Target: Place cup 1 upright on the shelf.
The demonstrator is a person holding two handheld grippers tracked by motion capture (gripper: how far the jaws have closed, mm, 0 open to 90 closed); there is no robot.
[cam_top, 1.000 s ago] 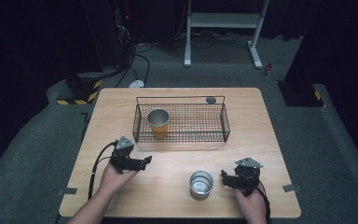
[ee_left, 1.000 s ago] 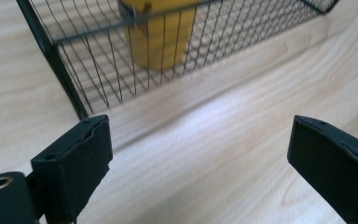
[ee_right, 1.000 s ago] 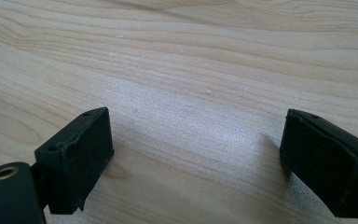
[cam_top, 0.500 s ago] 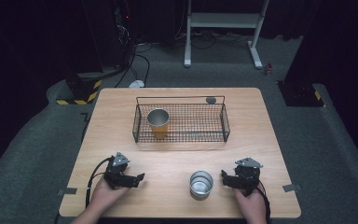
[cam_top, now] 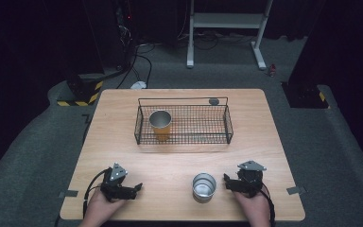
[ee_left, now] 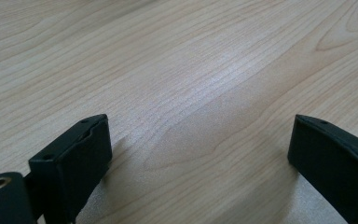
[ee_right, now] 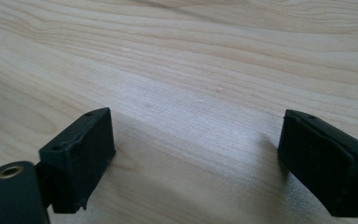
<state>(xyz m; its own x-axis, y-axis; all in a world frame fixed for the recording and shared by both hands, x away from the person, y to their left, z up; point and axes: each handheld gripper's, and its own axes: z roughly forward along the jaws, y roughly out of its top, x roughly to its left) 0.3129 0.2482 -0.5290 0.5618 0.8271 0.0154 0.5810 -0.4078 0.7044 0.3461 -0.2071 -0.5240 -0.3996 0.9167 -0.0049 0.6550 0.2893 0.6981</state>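
Pale wood with a fine, wavy grain makes up the counter (cam_top: pixel 179 161), a flat rectangular slab with rounded corners on which everything stands. At the left near edge the left gripper (cam_top: pixel 136 187) is rested low on the bare boards, its black, blocky jaws having just been opening; in the left gripper view (ee_left: pixel 200 154) they are seen well apart with nothing but wood between them. The step in hand is judged to be a pause between placements: one cup has been dealt with, one is left. Further back, a black wire basket (cam_top: pixel 229 124) of thin rectangular mesh is set across the middle of the counter, and a gold-coloured metal cup (cam_top: pixel 160 124) is stood upright inside its left end. A small dark round thing (cam_top: pixel 213 100) lies just beyond the basket's far rim; what it is cannot be told. Towards the right near edge, a silver metal cup (cam_top: pixel 203 186), cylindrical, smooth and shiny with an open mouth, is stood upright on the counter. Just beside it, not touching, the right gripper (cam_top: pixel 227 182) is pointed at its wall, jaws parted and empty, as the right gripper view (ee_right: pixel 196 154) confirms. The next move is judged to call for the right gripper to be slid forward until the thin rim or wall lies between the pads, closed gently since polished metal is likely to slip, then lifted over the basket's wire edge
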